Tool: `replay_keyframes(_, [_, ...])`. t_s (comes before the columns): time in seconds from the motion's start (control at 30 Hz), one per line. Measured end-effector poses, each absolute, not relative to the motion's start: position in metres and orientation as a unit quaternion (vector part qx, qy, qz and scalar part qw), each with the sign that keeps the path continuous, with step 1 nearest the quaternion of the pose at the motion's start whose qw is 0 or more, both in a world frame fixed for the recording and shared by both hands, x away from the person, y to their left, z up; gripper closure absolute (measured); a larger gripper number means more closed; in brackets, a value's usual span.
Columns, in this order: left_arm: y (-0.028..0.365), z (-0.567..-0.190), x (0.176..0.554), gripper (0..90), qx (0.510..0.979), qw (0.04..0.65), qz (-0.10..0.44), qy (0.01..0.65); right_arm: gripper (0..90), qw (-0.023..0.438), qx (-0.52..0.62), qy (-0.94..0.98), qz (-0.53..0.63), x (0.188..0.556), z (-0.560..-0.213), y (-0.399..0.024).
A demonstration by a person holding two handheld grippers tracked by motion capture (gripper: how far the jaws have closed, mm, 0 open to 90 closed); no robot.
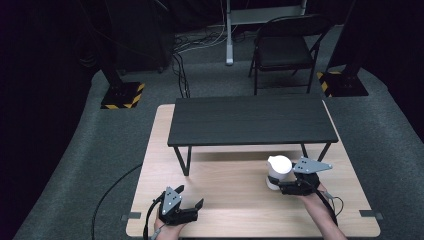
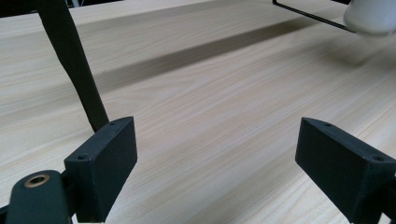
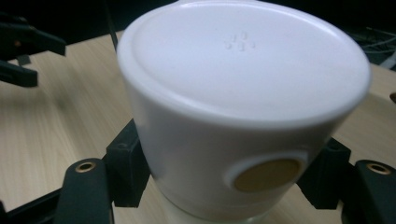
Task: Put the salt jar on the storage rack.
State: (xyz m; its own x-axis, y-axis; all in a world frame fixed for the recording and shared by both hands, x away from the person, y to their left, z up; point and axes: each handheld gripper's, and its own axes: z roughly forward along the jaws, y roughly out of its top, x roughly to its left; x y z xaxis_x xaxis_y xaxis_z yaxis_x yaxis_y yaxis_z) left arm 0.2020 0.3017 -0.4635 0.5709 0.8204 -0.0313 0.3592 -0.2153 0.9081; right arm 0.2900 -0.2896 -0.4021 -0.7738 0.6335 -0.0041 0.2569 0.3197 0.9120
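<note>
While our right gripper (image 1: 286, 188) pinches the white jug (image 1: 278, 171) between its jaws and our left gripper (image 1: 189, 198) waits spread over bare counter (image 1: 235, 200), we judge a lift comes next.

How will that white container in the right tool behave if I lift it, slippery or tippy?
The white container looks smooth and glossy, so it may slip. Its walls widen toward the lidded top, and the right tool grips low on them, so it could tip or slide downward. It looks like rigid plastic, probably light; contents can't be seen.
</note>
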Motion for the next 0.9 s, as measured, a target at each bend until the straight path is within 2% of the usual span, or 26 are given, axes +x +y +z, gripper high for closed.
replay_keyframes(0.2, [0.302,-0.464,0.201,12.7,0.740,0.485,0.241,0.399,29.9,0.186,0.257,0.783,0.535,0.289,-0.374,-0.286])
replay_keyframes(0.37, [0.302,-0.464,0.201,12.6,0.740,0.484,0.241,0.400,29.9,0.207,0.233,0.773,0.553,0.284,-0.345,-0.273])
replay_keyframes(0.9, [0.302,-0.464,0.202,12.6,0.741,0.485,0.239,0.398,29.9,0.227,0.197,0.762,0.574,0.291,-0.288,-0.256])
